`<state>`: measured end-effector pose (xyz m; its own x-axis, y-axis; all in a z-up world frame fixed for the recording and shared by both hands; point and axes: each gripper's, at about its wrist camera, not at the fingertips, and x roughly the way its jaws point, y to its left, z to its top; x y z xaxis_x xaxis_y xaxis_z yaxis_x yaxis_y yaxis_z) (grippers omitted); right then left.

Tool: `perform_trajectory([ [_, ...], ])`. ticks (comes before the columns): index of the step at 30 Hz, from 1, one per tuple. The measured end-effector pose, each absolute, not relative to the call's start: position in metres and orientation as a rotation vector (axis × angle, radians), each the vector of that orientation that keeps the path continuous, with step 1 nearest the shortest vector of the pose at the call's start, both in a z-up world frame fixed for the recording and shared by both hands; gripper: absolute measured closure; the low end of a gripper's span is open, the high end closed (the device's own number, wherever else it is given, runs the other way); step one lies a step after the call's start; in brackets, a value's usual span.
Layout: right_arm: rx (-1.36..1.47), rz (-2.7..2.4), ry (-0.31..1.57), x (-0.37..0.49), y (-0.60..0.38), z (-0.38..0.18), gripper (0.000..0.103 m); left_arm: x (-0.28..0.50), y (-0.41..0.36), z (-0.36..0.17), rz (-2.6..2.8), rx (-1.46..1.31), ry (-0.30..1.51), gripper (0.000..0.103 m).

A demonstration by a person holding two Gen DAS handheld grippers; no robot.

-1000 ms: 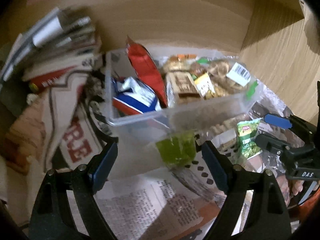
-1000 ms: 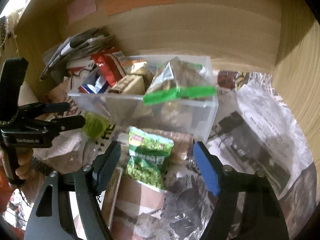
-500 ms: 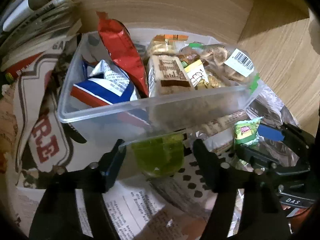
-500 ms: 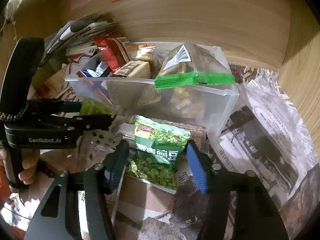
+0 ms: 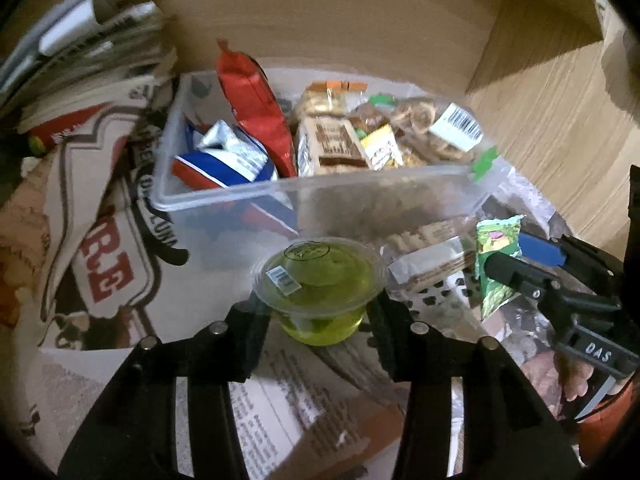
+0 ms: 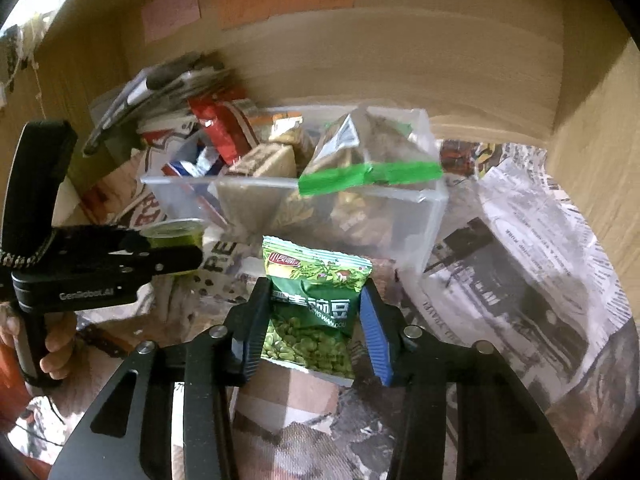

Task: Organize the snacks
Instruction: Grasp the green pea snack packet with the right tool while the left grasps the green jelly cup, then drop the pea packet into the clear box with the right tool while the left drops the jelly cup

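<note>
My left gripper (image 5: 318, 312) is shut on a clear cup of green jelly (image 5: 320, 284) and holds it just in front of a clear plastic bin (image 5: 320, 192). The bin holds a red bag (image 5: 256, 108), a blue and white bag (image 5: 228, 160), biscuit packs (image 5: 332, 144) and a zip bag with a green strip (image 6: 368, 172). My right gripper (image 6: 314, 320) is shut on a green bag of peas (image 6: 316, 300), in front of the bin's near wall (image 6: 360, 224). The left gripper (image 6: 100, 268) shows at the left of the right wrist view.
Newspaper (image 6: 520, 260) covers the shelf floor. A stack of magazines and papers (image 5: 80, 52) lies left of the bin. Wooden walls (image 5: 552, 120) close the back and right side. A flat snack pack (image 5: 436, 248) lies in front of the bin.
Both grippers have closed: the left on the jelly cup, the right on the green pea bag. Both objects now sit higher and nearer the bin's front wall.
</note>
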<state>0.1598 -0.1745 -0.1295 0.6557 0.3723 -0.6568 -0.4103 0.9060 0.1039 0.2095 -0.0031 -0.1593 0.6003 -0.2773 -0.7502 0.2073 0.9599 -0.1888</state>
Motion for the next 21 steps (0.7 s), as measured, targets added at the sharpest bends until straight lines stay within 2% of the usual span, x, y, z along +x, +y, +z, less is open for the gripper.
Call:
perform_trajectory([
  [9, -0.044, 0.460, 0.631, 0.147, -0.179, -0.098, 0.063, 0.187, 0.017, -0.119, -0.266, -0.105, 0.775, 0.057],
  [21, -0.071, 0.504, 0.533, 0.163, -0.159, -0.069, 0.063, 0.198, 0.029, -0.077, -0.256, -0.096, 0.692, 0.057],
])
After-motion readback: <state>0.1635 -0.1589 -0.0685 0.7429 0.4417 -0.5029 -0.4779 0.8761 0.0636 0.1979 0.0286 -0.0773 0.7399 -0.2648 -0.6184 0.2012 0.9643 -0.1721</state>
